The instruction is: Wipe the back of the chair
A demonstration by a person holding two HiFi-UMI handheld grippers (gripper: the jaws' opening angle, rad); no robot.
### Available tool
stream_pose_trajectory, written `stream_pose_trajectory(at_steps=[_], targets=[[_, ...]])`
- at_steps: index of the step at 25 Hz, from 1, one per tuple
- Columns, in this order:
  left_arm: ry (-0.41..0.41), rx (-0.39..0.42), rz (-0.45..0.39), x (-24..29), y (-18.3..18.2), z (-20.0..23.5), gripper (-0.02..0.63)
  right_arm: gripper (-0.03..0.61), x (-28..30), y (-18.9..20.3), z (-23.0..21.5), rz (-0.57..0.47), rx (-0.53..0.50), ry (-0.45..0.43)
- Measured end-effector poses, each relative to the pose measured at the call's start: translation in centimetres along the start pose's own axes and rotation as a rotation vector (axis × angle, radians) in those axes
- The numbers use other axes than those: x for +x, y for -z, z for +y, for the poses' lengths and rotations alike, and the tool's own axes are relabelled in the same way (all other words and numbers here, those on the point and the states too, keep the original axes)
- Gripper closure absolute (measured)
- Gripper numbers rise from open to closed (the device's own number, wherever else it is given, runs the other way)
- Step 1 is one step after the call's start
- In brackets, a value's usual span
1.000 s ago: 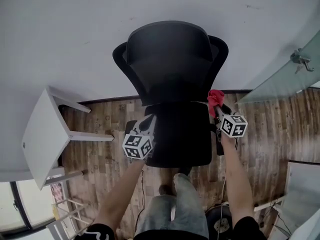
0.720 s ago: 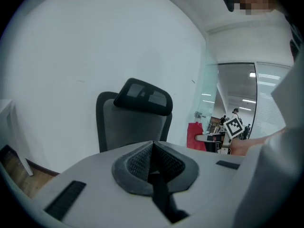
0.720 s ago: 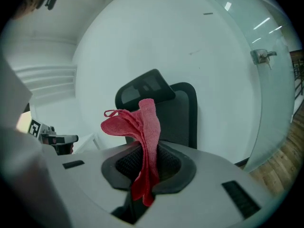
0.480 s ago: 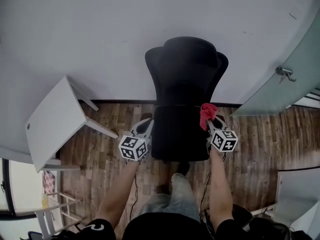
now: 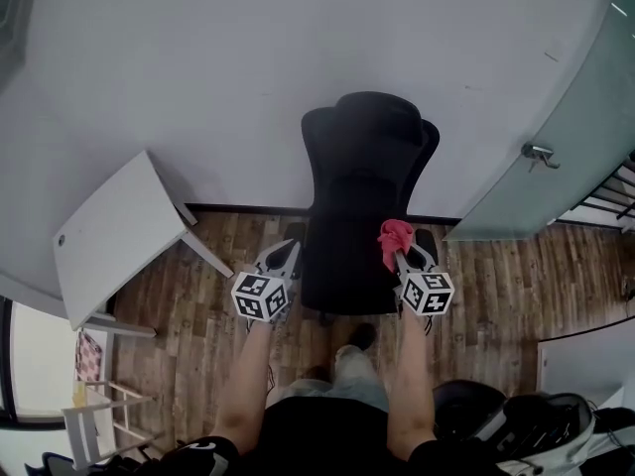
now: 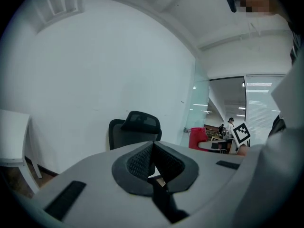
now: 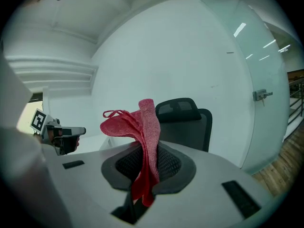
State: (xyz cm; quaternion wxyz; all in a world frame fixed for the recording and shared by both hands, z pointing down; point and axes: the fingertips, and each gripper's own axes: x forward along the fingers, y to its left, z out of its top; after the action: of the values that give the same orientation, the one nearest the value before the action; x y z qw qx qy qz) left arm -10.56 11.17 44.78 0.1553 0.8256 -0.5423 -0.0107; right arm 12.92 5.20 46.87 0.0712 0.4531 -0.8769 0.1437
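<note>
Evidently not yet wiping, only lined up for it. Faces the black chair (image 5: 362, 196) standing far off against the white wall (image 5: 248, 77), well apart from both grippers and between them in the head view; cannot tell from here which face of its backrest looks this way. Pinches the red cloth (image 7: 142, 127) firmly in the right gripper (image 5: 397, 256), leaving most of the fabric loose above the tips, probably to give a soft pad for pressing on the backrest. Carries the left gripper (image 5: 286, 256) closed on nothing, level with the right one, likely kept free to steady the chair. Leaves alone the white desk (image 5: 109, 236) on the left and the glass door (image 5: 556, 157) on the right. Calls next for a forward reach to land the cloth high on the backrest.
</note>
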Motion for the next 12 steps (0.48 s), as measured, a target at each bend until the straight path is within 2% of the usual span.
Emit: stream_pose_trajectory(at_steps=[4,8,12], targets=[[0.025,0.03,-0.008,-1.3,-1.1,-2.2,0.589,0.508,-2.1,-1.3,1.9,-0.007,-0.028,0.008],[0.035,0.063,-0.004,-2.3,-1.3,-4.4,0.589,0.508,-4.5,-1.4,2.8,-0.029,-0.005,0.028],[0.033,0.008,-0.033,-3.2,-1.8,-5.6,0.589,0.508,-6.0,-0.6,3.4,-0.014,0.004,0.03]])
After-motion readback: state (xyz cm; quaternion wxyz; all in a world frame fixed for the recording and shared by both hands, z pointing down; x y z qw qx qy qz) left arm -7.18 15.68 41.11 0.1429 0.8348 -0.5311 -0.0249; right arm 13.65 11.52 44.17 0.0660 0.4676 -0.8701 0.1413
